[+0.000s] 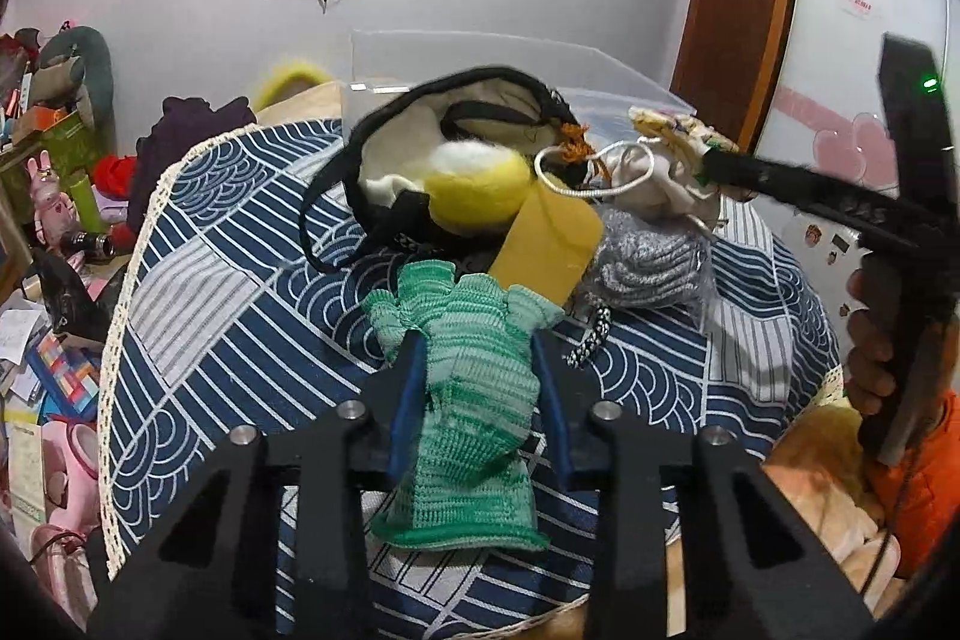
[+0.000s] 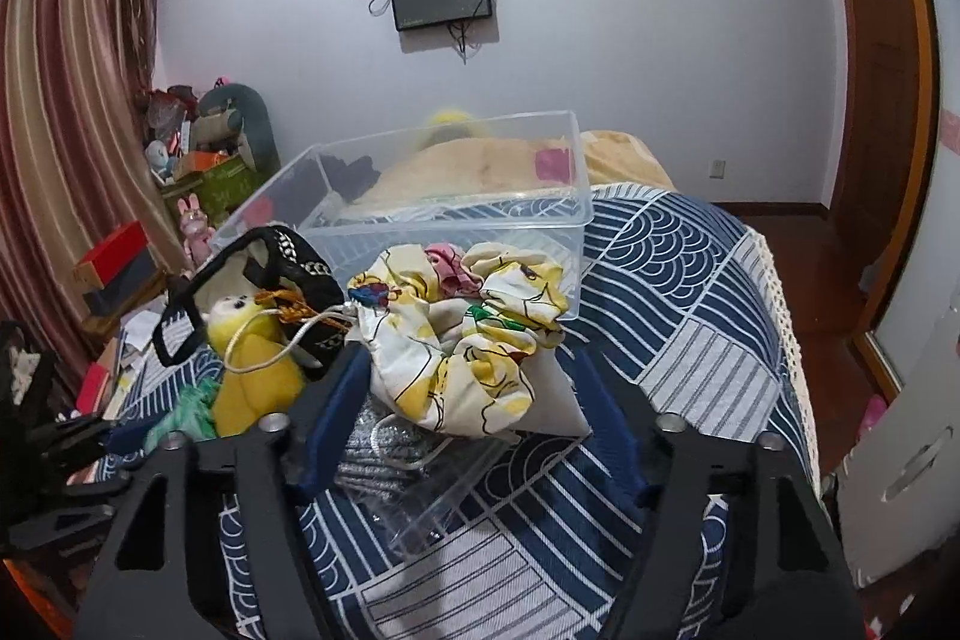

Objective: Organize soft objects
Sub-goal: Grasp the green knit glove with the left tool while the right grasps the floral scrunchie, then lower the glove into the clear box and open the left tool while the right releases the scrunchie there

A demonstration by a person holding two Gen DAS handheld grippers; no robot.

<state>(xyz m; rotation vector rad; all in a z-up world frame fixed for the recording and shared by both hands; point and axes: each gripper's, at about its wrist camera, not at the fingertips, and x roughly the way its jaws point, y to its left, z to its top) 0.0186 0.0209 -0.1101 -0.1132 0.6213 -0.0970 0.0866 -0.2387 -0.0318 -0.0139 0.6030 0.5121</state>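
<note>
The green knitted glove (image 1: 468, 400) lies flat on the blue patterned cloth (image 1: 240, 280), between the two fingers of the left tongs (image 1: 477, 340). The fingers stand apart on either side of the palm and no squeeze is shown. For a sound grasp, the fingers should be lowered until the cloth is nearly met, then closed across the narrow middle of the glove, so that both knit layers are gathered and the cloth beneath is left out. The lift is best kept slow, as a limp glove will sag and may catch the yellow plush toy (image 1: 480, 196) just ahead of the fingertips.

The right tongs (image 2: 474, 370) are also apart, with the yellow flowered pouch (image 2: 474, 340) between the fingers, resting on a grey knit bundle (image 2: 372, 454). Whether the pouch is touched cannot be told. The clear plastic box (image 2: 444, 196), probably the destination, stands just beyond the pouch.

The left tongs are held low and tilted down toward the bed, pointing forward. In the left view the right tongs are seen reaching in from the right, gripped in a hand (image 1: 870, 340) at the far right edge.
</note>
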